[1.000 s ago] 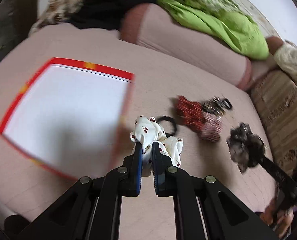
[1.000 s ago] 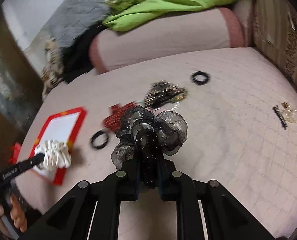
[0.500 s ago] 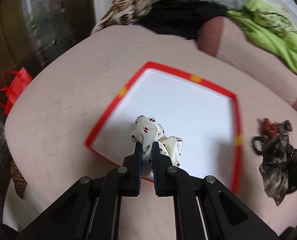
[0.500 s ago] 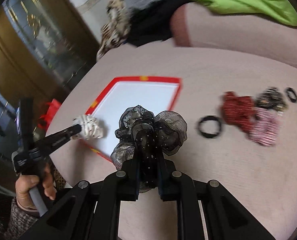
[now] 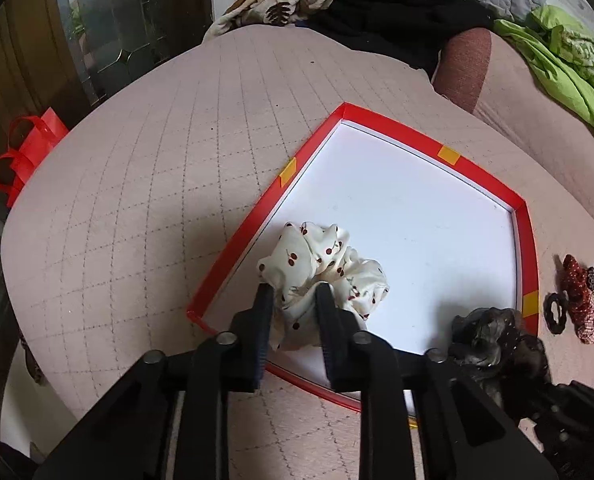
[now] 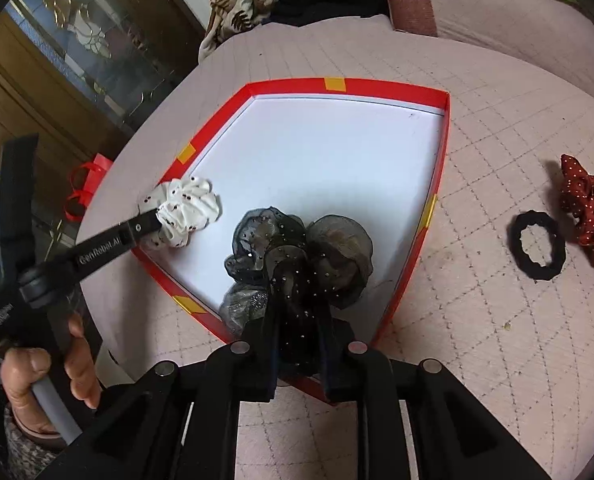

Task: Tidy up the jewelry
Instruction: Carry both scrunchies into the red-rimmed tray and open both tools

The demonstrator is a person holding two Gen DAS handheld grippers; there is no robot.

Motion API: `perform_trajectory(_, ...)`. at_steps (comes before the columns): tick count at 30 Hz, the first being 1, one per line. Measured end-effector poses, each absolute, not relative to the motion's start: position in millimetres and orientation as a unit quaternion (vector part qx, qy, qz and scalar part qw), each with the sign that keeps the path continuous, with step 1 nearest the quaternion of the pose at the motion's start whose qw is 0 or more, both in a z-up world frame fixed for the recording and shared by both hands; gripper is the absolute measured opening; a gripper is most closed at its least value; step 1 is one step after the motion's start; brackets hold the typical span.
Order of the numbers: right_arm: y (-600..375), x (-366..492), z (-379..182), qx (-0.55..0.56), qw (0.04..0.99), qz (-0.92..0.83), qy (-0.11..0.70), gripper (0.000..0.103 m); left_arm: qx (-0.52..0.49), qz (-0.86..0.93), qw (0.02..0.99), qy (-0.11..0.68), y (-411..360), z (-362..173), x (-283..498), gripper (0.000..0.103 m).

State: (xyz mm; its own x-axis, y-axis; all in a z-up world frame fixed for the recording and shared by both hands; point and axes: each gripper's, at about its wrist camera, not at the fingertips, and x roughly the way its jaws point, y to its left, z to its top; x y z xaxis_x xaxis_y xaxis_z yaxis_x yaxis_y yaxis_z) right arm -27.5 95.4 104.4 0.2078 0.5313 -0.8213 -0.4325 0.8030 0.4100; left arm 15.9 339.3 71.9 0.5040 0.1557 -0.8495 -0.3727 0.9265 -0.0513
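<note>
Here, left claw [image 5: 295, 294] opening around cherry scrunchie [image 5: 323, 268], right claw [image 6: 299, 320] opening around black scrunchie [image 6: 301, 256], over red tray [image 6: 433, 216].

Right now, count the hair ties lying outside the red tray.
3 visible: a black hair tie right of the red tray, a red dotted scrunchie beyond it, a checked one alongside. More may be hidden.

Both wrist views look steeply down, close above the red tray [image 5: 527, 240]; the right view's [image 6: 443, 152] also shows the left tongs [image 6: 157, 220].
</note>
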Motion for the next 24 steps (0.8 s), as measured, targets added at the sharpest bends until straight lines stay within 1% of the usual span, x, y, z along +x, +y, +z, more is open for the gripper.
perform_trajectory(1, 94.8, -28.8, 104.5, 0.043, 0.779, 0.310, 0.544, 0.027, -0.120, 0.154, 0.860, 0.472, 339.1, 73.4, 13.9, 0.028)
perform_trajectory(2, 94.9, -28.7, 105.9, 0.042, 0.780, 0.310, 0.542, 0.038, -0.126, 0.156, 0.860, 0.469, 339.7, 75.8, 11.7, 0.030)
perform_trajectory(3, 94.8, -30.2, 108.3, 0.039, 0.783, 0.311, 0.538, 0.043, -0.131, 0.158, 0.861, 0.465, 340.2, 78.6, 9.2, 0.036)
perform_trajectory(4, 94.8, -31.5, 110.4, 0.036, 0.787, 0.311, 0.532, 0.050, -0.136, 0.162, 0.863, 0.459, 340.0, 83.3, 4.9, 0.039)
perform_trajectory(5, 94.7, -33.0, 113.5, 0.032, 0.791, 0.311, 0.526, 0.052, -0.139, 0.164, 0.865, 0.454, 339.1, 87.6, 1.5, 0.040)
perform_trajectory(9, 90.3, -42.2, 127.1, 0.020, 0.800, 0.319, 0.508, 0.053, -0.148, 0.167, 0.873, 0.434, 331.7, 105.9, -13.6, 0.045)
perform_trajectory(13, 73.5, -55.9, 140.7, 0.020, 0.809, 0.321, 0.492, 0.057, -0.139, 0.170, 0.882, 0.417, 315.3, 117.5, -28.6, 0.051)
perform_trajectory(17, 51.4, -68.2, 150.7, 0.020, 0.821, 0.312, 0.478, 0.059, -0.110, 0.157, 0.889, 0.415, 283.7, 120.9, -41.7, 0.051)
perform_trajectory(24, -15.0, -92.0, 161.3, 0.024, 0.851, 0.263, 0.454, 0.059, -0.055, 0.124, 0.903, 0.407, 223.0, 134.2, -55.2, 0.051)
